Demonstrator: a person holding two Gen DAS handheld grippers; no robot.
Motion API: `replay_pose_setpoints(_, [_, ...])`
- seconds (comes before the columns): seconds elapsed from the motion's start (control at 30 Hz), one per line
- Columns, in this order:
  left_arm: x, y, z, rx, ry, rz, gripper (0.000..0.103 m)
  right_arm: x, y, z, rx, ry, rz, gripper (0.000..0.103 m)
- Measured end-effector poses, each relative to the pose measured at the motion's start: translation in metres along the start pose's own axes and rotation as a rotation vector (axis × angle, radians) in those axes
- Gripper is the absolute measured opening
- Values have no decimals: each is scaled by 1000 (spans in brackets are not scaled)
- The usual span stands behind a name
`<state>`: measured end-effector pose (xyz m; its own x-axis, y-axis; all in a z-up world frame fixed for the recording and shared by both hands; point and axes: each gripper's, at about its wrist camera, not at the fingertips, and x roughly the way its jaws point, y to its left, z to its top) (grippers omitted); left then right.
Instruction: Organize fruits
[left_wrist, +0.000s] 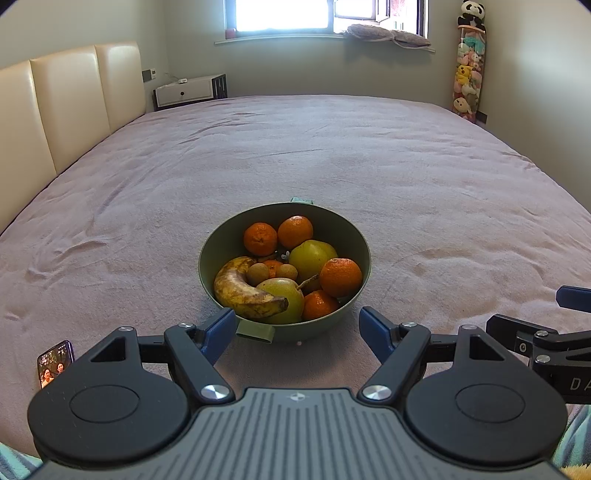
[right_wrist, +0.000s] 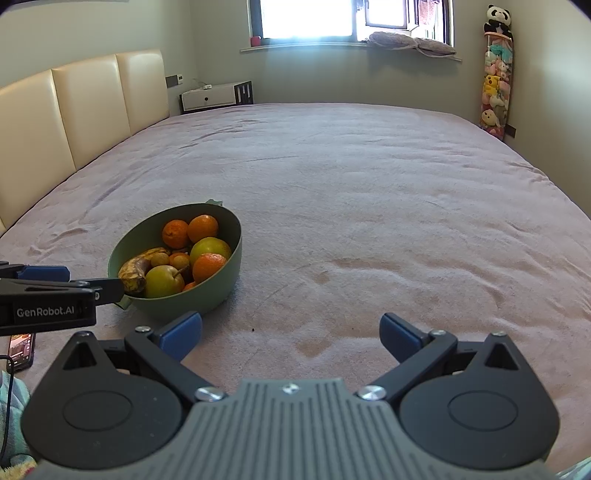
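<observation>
A green bowl (left_wrist: 221, 242) (right_wrist: 221, 273) sits on the bed and holds all the fruit: a spotted banana (left_wrist: 240, 288) (right_wrist: 133, 271), two yellow-green apples (left_wrist: 312, 256) (right_wrist: 164, 282), several oranges (left_wrist: 340, 277) (right_wrist: 207, 266) and small brown round fruits (left_wrist: 257, 274). My left gripper (left_wrist: 297, 325) stands open just in front of the bowl's near rim, its blue pads either side of it, holding nothing. My right gripper (right_wrist: 291, 330) is open over bare blanket, to the right of the bowl. The left gripper (right_wrist: 51, 291) shows from the side in the right wrist view.
A pink blanket (left_wrist: 332, 166) covers the wide bed. A cream padded headboard (left_wrist: 66, 96) runs along the left. A phone (left_wrist: 55, 362) (right_wrist: 21, 349) lies at the near left edge. A white nightstand (left_wrist: 188, 90) and a hanging stack of plush toys (left_wrist: 468, 81) stand by the far wall.
</observation>
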<state>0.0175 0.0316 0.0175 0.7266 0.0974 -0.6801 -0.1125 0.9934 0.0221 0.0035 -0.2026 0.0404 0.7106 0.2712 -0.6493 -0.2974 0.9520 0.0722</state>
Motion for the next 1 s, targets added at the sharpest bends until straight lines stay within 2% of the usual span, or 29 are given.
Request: replay_pose_setpoints(1.0, [-1, 0, 3, 1, -3, 0, 89, 3, -2, -1, 13, 6, 9, 99])
